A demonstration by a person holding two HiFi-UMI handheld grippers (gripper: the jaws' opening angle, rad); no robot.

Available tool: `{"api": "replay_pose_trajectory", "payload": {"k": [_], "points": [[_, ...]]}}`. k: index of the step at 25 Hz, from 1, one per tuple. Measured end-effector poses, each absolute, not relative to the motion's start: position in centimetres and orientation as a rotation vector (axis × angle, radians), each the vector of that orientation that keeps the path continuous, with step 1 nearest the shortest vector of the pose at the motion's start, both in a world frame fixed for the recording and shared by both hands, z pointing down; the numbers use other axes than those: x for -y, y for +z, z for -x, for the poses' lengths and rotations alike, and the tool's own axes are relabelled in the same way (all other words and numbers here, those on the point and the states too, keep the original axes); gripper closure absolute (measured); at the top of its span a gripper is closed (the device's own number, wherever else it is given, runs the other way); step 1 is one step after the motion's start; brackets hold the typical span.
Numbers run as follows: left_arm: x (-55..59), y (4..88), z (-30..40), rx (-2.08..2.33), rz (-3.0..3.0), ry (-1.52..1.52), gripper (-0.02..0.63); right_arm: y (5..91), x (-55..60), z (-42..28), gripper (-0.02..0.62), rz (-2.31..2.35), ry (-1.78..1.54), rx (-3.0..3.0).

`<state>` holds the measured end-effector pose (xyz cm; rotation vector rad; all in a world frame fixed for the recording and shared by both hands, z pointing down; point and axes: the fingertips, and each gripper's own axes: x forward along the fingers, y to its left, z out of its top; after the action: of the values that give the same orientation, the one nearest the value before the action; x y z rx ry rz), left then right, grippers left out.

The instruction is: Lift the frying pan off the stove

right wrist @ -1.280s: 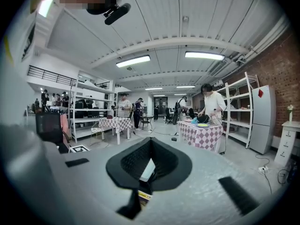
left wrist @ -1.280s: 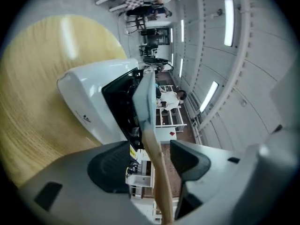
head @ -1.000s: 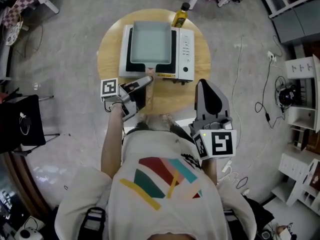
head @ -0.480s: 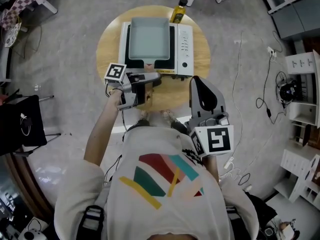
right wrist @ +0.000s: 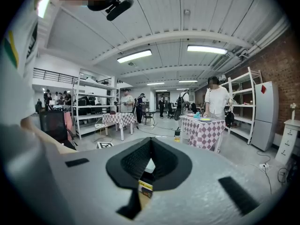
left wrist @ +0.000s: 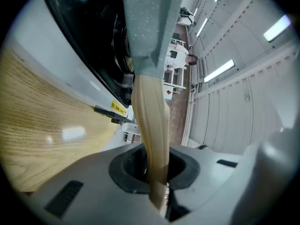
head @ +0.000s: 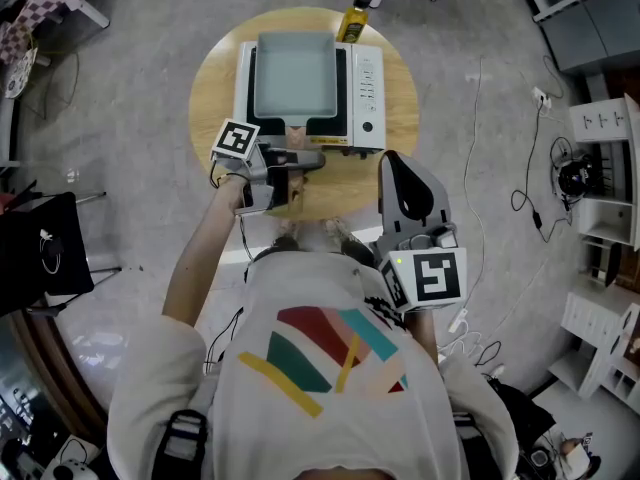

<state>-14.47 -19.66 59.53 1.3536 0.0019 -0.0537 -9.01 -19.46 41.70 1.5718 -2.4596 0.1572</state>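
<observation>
Square grey frying pan (head: 295, 73) flat on white stove (head: 368, 83), pale wooden handle (left wrist: 151, 125) out over its front edge.

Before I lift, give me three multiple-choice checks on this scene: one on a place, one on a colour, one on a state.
1. Where is the bottle?
A on the floor
B beyond the stove, at the table's far edge
C on a chair

2. What colour is the pan's handle?
A black
B red
C pale wood

3. How do the right gripper's jaws stand?
A together, empty
B wide apart
C clamped on the bottle

Answers:
1 B, the head view shows it past the stove.
2 C, it looks light tan up close.
3 A, the right gripper view shows them meeting on nothing.
</observation>
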Motion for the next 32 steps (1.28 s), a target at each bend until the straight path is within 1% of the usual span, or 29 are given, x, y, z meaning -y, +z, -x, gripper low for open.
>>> {"api": "replay_pose_trajectory", "payload": {"k": [13,22,28,32], "points": [[19.7,59.4,14.3,-0.051,-1.413,-0.112,0.586,42.5,19.5,8.8,0.603,-1.574,0.16,2.451],[19.6,58.7,14.1,-0.045,-1.494,-0.096,0.595,42.2,19.6,8.5,0.603,-1.589,0.153,2.446],[20.4,59.4,14.4,0.02,-1.523,-0.014,0.597,42.2,19.9,8.5,0.603,-1.589,0.148,2.446],[21.1,58.8,14.7,0.032,-1.527,-0.012,0.597,42.3,19.9,8.3,0.603,-1.604,0.148,2.441]]}}
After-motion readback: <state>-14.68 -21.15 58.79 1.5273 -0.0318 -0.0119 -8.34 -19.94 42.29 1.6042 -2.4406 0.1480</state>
